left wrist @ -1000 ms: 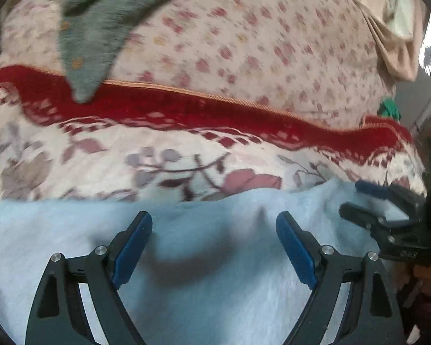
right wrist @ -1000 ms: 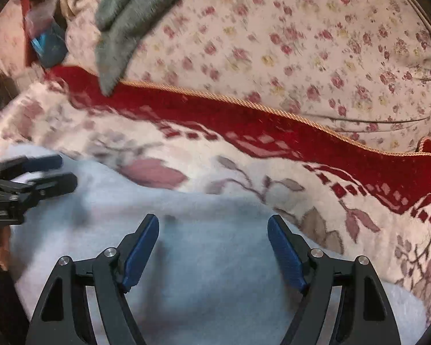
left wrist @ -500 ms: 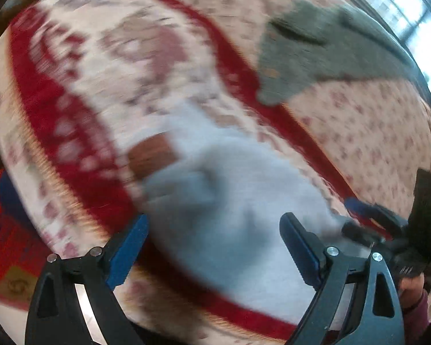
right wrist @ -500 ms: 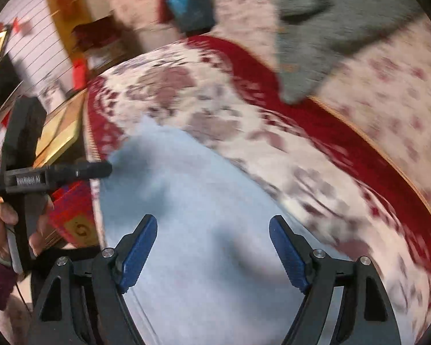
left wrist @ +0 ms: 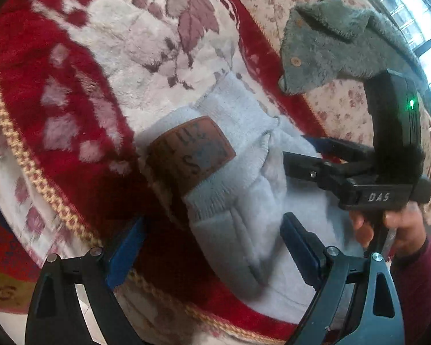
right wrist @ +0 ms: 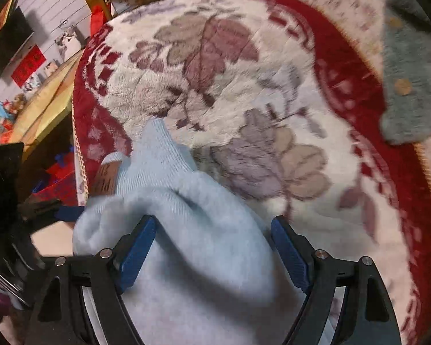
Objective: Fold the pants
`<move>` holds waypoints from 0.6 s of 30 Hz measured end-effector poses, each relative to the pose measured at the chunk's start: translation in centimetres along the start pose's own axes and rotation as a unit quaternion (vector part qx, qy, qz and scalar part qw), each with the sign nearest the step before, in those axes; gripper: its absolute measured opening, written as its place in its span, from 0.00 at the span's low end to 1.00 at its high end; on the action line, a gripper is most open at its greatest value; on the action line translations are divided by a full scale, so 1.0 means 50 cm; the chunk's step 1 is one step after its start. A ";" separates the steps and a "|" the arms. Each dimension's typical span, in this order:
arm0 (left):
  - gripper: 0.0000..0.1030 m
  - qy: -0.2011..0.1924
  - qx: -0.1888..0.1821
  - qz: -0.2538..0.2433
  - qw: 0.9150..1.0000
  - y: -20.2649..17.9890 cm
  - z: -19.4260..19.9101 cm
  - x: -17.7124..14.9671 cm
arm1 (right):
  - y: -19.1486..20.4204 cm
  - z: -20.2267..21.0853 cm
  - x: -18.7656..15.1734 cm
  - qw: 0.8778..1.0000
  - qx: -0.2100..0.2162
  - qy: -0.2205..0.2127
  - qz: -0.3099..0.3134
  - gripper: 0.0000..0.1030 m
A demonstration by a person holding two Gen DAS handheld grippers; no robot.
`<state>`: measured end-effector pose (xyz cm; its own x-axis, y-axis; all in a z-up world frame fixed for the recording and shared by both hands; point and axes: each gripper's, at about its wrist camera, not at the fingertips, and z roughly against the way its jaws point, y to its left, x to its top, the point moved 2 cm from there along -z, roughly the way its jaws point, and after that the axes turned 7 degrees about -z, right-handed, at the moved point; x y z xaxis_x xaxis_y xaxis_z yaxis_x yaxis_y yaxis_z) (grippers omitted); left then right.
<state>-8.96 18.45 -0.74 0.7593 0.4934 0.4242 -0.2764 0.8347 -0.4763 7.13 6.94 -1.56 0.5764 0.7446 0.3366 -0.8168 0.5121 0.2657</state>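
Red floral blanket point(left wrist: 71, 92) under pale pants point(left wrist: 244, 201); grey garment point(left wrist: 330, 54) far right; left gripper point(left wrist: 212, 247) and right gripper point(right wrist: 212, 247) released, jaws just widened, straddling pants.

Patch point(left wrist: 191, 151) lettering blurred, perhaps unreadable; pants point(right wrist: 204, 258) cut off at bottom edge.

Pretty sure I'm in somebody's home, a bedroom or living room: under my grippers is a plush red-and-cream flower blanket point(left wrist: 106, 66) with a braided gold edge, spread over a small-flower print sheet point(left wrist: 342, 106). Ahead and to the right lies a fuzzy grey button-up top point(left wrist: 330, 49), with a bright window point(left wrist: 416, 20) past it. Off to my left there's a yellow wooden cabinet point(right wrist: 43, 92) and red paper decorations point(right wrist: 28, 63) on a white wall.
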 end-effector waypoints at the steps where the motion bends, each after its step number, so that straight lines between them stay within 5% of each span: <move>1: 0.91 -0.001 0.000 -0.003 1.000 0.002 -0.003 0.000 | -0.004 -0.011 0.004 1.000 0.006 0.010 0.003 0.90; 6: 0.98 -0.007 0.010 -0.033 0.999 -0.017 -0.020 0.006 | -0.028 -0.036 0.008 0.998 0.058 0.027 -0.009 0.90; 8: 0.98 -0.009 0.011 -0.049 0.999 -0.026 -0.025 0.011 | -0.019 -0.035 0.004 0.997 0.074 0.024 0.006 0.71; 9: 0.83 -0.013 0.009 -0.059 0.998 -0.035 -0.025 0.013 | -0.013 -0.032 0.002 0.996 0.081 0.024 0.011 0.66; 10: 0.56 -0.016 0.024 -0.069 0.997 -0.042 -0.026 0.016 | -0.008 -0.028 0.001 0.996 0.083 0.026 0.016 0.57; 14: 0.37 -0.022 -0.009 -0.077 0.997 -0.058 -0.028 0.025 | 0.011 0.005 0.001 0.996 0.065 0.025 0.048 0.34; 18: 0.32 -0.049 -0.029 -0.080 0.995 -0.081 0.014 0.035 | 0.012 0.061 -0.001 0.996 0.069 0.001 0.060 0.31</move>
<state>-6.92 16.13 2.47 0.7286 0.3796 0.5702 -0.1196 0.8901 -0.4398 6.68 5.93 1.36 0.4753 0.7972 0.3722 -0.8682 0.3564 0.3452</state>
